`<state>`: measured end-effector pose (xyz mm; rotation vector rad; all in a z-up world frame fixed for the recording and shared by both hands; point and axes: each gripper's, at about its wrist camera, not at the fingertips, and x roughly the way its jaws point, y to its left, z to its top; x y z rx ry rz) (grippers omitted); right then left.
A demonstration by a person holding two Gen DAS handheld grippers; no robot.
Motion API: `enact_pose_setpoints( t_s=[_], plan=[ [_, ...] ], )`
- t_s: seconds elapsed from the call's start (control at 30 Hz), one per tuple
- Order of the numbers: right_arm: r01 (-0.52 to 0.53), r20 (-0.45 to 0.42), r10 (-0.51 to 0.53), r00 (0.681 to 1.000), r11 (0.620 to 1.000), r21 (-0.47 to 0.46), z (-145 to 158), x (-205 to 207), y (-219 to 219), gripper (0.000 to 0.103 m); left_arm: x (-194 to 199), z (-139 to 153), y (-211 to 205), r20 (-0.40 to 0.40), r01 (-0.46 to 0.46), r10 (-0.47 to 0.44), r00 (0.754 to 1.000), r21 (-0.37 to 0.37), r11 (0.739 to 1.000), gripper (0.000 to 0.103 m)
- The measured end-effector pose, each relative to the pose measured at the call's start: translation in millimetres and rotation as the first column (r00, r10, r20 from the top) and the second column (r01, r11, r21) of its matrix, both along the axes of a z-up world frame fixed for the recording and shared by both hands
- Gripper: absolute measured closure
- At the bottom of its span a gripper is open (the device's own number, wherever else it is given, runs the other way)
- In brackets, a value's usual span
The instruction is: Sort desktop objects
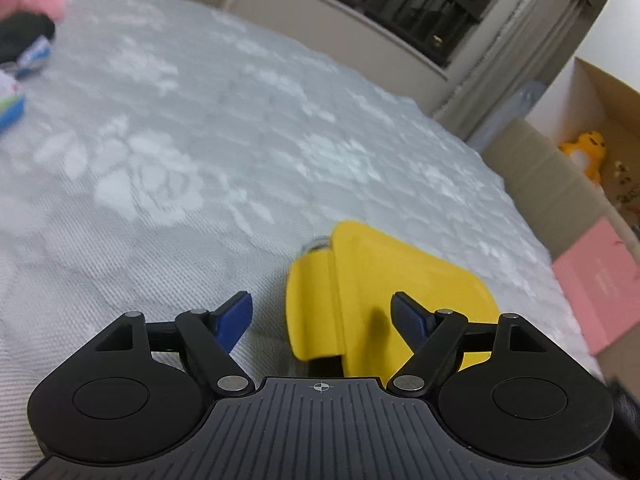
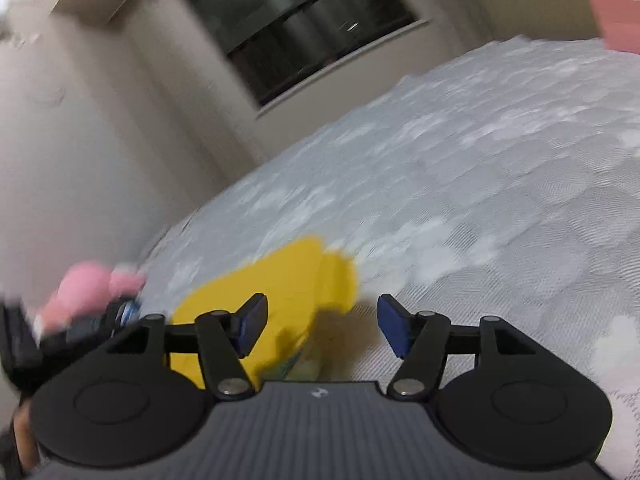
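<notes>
Nearest, left gripper [image 1: 322,320] jaws wide, right gripper [image 2: 322,326] jaws parted, both empty, straddling yellow pouch [image 1: 384,296] lying flat near bed's [image 1: 200,120] front edge, likely freed for sorting. Farther: cardboard box [image 1: 540,168] beside bed's right edge, probably the destination.

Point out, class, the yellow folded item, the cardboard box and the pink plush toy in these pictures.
yellow folded item [image 1: 400,280], left wrist view, on its broad upper face.
cardboard box [image 1: 548,184], left wrist view, on its near outer wall.
pink plush toy [image 2: 86,290], right wrist view, on its rounded pink body.
</notes>
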<state>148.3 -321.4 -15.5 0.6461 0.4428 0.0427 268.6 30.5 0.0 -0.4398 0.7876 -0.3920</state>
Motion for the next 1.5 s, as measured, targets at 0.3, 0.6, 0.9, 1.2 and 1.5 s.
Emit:
enact_pose_setpoints(
  t_s=[0.3, 0.6, 0.9, 1.2, 1.5],
  plan=[
    [-0.012, -0.075, 0.013, 0.997, 1.000, 0.010, -6.2, 46.0, 26.8, 0.059, 2.6, -1.2, 10.2, 0.012, -0.016, 0.017, 1.000, -0.092, 0.996, 0.019],
    [0.031, -0.021, -0.037, 0.999, 0.972, -0.235, -1.0, 31.4, 56.1, 0.059, -2.4, -6.5, -20.0, 0.012, 0.084, -0.084, 0.996, 0.039, 0.996, 0.015],
    [0.069, 0.077, -0.055, 0.996, 0.979, -0.193, 20.5, 14.4, 40.1, 0.063, -14.3, 21.7, 31.9, 0.126, -0.084, 0.100, 0.987, -0.130, 0.988, 0.015],
    [-0.069, -0.026, 0.064, 0.998, 0.954, -0.290, 11.2, 46.2, 82.1, 0.082, -11.0, 10.5, -8.2, 0.057, 0.017, -0.016, 0.998, -0.023, 1.000, 0.018],
    [-0.105, 0.001, 0.112, 0.994, 0.934, -0.342, 5.8, 22.3, 90.0, 0.082, -26.7, 13.0, -14.7, 0.066, 0.040, -0.042, 0.997, 0.022, 0.999, 0.021]
  ],
)
